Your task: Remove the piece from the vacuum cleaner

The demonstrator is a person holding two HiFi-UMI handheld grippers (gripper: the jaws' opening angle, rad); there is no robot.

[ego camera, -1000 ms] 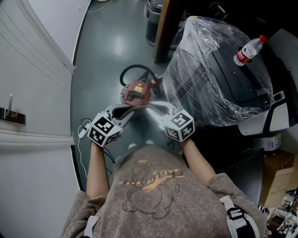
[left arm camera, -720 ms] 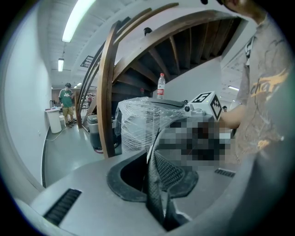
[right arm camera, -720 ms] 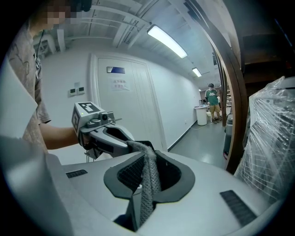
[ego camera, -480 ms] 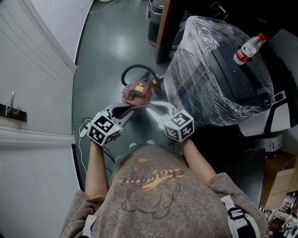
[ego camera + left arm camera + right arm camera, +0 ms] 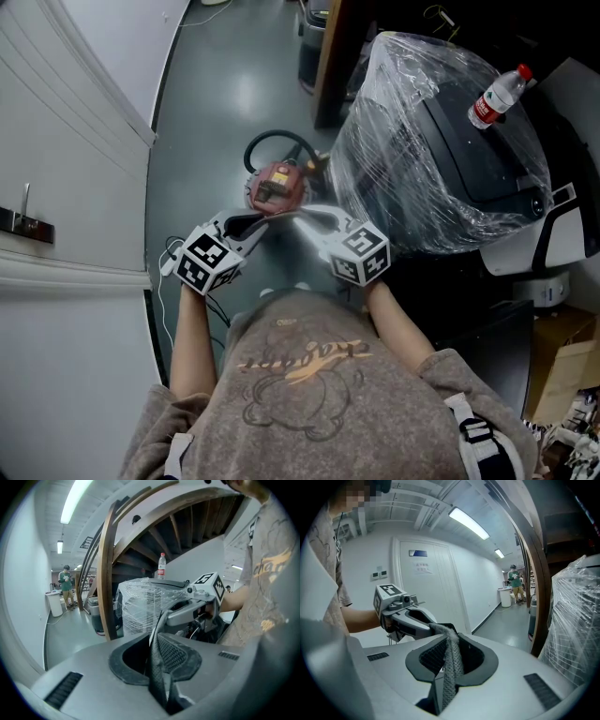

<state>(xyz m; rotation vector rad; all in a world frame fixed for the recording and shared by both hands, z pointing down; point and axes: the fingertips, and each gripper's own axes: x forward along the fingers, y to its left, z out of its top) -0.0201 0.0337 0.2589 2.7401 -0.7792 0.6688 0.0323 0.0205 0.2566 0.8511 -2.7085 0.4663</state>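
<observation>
A red vacuum cleaner (image 5: 277,185) with a black hose (image 5: 277,141) stands on the grey floor. Above it my two grippers point at each other and hold one flat grey mesh piece (image 5: 287,217) between them. My left gripper (image 5: 265,228) is shut on one end; the left gripper view shows the piece (image 5: 169,654) edge-on in its jaws (image 5: 159,672), with the right gripper (image 5: 165,617) on the far end. My right gripper (image 5: 307,215) is shut on the other end. Its own view shows the mesh piece (image 5: 451,660) clamped in its jaws (image 5: 446,672), with the left gripper (image 5: 436,629) opposite.
A large machine wrapped in clear film (image 5: 431,150) stands close on the right, a water bottle (image 5: 493,98) on top. A wooden post (image 5: 333,56) rises behind the vacuum. White doors (image 5: 66,187) line the left. A white cable (image 5: 169,272) lies by my left arm. A person in green (image 5: 65,581) stands far off.
</observation>
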